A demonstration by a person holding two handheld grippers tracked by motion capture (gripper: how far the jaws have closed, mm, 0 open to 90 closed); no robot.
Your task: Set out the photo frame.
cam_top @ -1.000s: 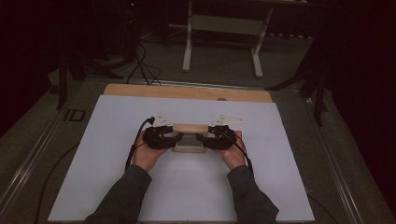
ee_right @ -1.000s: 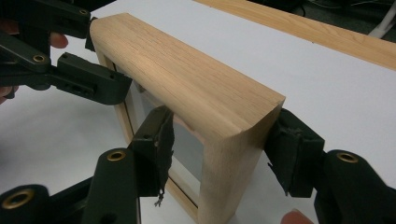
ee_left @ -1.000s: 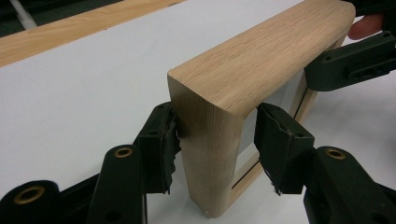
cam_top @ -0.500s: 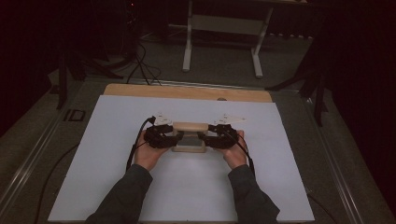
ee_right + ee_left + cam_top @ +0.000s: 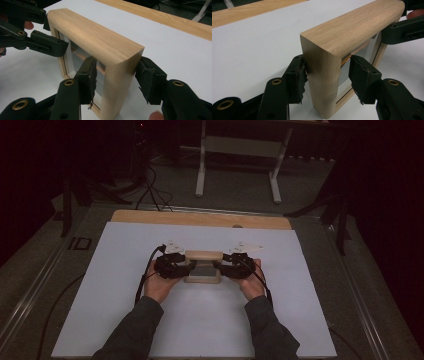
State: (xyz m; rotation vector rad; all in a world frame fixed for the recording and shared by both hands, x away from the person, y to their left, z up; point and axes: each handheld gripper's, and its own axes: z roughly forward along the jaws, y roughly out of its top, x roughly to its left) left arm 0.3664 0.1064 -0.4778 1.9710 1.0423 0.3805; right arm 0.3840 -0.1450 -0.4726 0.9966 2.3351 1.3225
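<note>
A: Item one, the frame (image 5: 202,266)?

B: I log a small wooden frame with a pale panel inside it, standing upright on its lower edge near the middle of the white worktop (image 5: 120,320). Its thick top rail runs left to right between my two tools.

A: Item two, the left hand-held gripper (image 5: 327,72)?

B: In the left gripper view its jaws are spread partway and straddle the frame's left upright. The outer pad (image 5: 298,77) touches the wood on the outside face. The inner pad (image 5: 362,75) sits in the frame's opening, and a narrow gap shows between it and the post. I read that as set around the post, not clamped on it. In the high view my left hand (image 5: 161,282) holds it at the frame's left end.

A: Item three, the right hand-held gripper (image 5: 116,77)?

B: Much the same. Its jaws are partly spread around the right upright, one pad (image 5: 87,77) inside the opening, the other pad (image 5: 148,78) against the outer face. Whether either presses the wood firmly, I cannot tell. My right hand (image 5: 250,280) holds it at the frame's right end.

A: Anything else?

B: A wooden strip (image 5: 200,218) along the far edge of the worktop.
</note>
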